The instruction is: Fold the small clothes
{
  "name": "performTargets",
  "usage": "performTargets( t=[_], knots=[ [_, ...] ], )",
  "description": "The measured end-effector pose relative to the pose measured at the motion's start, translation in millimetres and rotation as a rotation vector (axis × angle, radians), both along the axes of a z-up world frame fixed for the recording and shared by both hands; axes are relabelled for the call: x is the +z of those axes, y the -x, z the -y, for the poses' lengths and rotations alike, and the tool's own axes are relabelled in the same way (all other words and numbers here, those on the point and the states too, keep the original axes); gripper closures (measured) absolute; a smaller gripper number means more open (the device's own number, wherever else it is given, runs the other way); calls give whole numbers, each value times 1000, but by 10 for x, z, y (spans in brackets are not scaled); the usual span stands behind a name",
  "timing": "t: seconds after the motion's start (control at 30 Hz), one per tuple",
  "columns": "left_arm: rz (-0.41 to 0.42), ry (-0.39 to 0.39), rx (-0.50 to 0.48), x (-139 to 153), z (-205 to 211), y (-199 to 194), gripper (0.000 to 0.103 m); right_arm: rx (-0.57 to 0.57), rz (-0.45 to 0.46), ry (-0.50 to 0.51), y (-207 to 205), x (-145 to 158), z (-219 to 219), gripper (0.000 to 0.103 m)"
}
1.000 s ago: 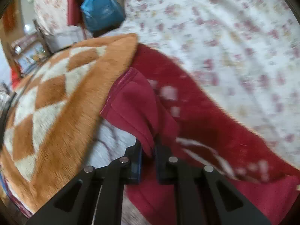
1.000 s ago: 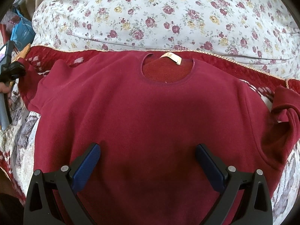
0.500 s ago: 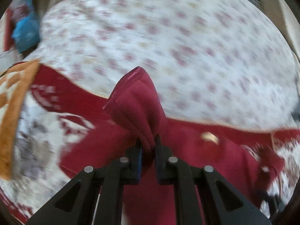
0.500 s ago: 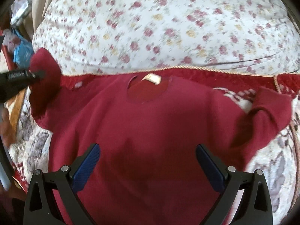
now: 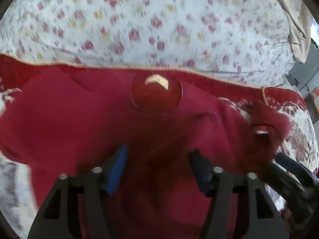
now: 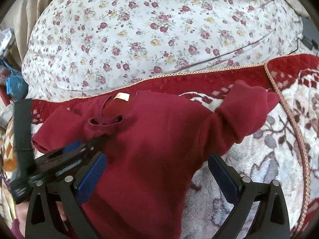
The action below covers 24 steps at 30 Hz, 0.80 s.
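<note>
- left claw [image 5: 157, 169] opening, nothing gripped, red sweater [image 6: 159, 149] below it
- right claw [image 6: 157, 179] wide, empty, over sweater at frame centre
- left sleeve [image 6: 103, 122] folded onto chest
- floral quilt [image 6: 159, 29] upper frame

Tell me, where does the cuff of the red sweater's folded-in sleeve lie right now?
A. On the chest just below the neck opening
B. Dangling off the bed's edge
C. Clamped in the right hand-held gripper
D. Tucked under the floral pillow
A: in the right wrist view the sleeve cuff lies on the red sweater, just below the neck label.
</note>
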<state>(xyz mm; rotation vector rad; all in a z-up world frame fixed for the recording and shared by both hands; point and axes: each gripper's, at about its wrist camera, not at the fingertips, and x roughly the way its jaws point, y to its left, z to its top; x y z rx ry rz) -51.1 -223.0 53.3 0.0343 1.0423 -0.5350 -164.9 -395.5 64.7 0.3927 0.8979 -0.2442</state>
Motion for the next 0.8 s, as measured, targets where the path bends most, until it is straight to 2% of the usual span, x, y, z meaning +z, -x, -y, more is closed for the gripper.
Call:
performTargets(
  t=[0.07, 0.1, 0.17, 0.3, 0.37, 0.47, 0.53, 0.57, 0.63, 0.67, 0.8],
  knots=[
    [69, -6, 13, 246, -232, 88, 26, 15, -3, -9, -55, -27, -38, 0],
    [120, -20, 46, 381, -406, 130, 19, 26, 1, -7, -81, -34, -70, 0],
    [196, -52, 126, 540, -741, 156, 13, 60, -1, 13, -158, -63, -151, 0],
    [270, -171, 307, 499, -1364, 59, 13, 101, -32, 24, -388, -197, -265, 2],
    [233, -229, 378, 323, -1620, -54, 13, 128, -55, 3, -512, -285, -311, 14],
    [149, -236, 386, 117, -1787, -177, 13, 158, -124, 28, -702, -491, -395, 26],
    [139, -263, 390, 47, -1828, -210, 13, 155, -136, 93, -771, -578, -454, 46],
    [144, -277, 391, 33, -1840, -216, 13, 173, -116, 111, -795, -567, -496, 65],
    [150, -287, 392, 34, -1840, -214, 13, 203, -109, 147, -831, -538, -577, 81],
    [153, -288, 394, 24, -1819, -199, 13, 220, -103, 183, -840, -506, -626, 95],
    [162, -286, 390, 79, -1801, -176, 13, 249, -42, 263, -781, -243, -646, 97]
  ],
)
